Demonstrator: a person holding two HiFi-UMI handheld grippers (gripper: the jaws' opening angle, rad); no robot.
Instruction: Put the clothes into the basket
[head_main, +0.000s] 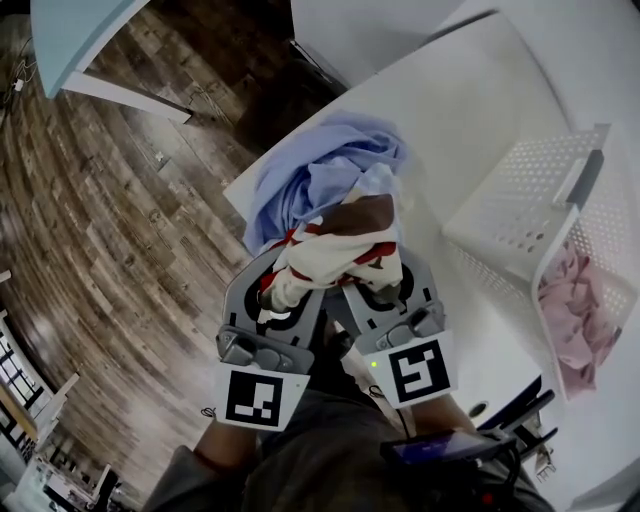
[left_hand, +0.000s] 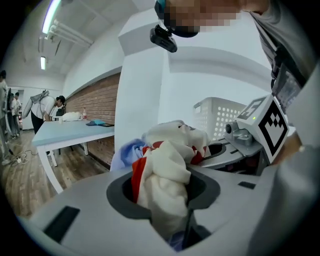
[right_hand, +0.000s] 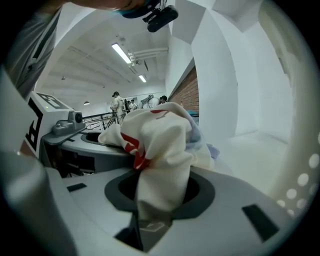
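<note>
The left gripper (head_main: 280, 295) and right gripper (head_main: 385, 290) each pinched the white-and-red garment (head_main: 335, 240) near the table's (head_main: 470, 120) left edge, seemingly to lift it toward the basket (head_main: 520, 200).

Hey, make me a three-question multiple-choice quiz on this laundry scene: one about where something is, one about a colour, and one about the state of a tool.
1. Where does the pink garment lie?
A. in a drawer
B. inside the white basket
C. on a hanger

2. What colours is the held garment?
A. white with red
B. green with yellow
C. all black

3. How is the left tool?
A. shut on the held garment
B. open and empty
C. shut on a bottle

Answers:
1. B, the pink cloth shows behind the basket's perforated wall.
2. A, both gripper views show white cloth with red patches.
3. A, the left gripper view shows the cloth pinched between its jaws. The right tool grips the same cloth.
</note>
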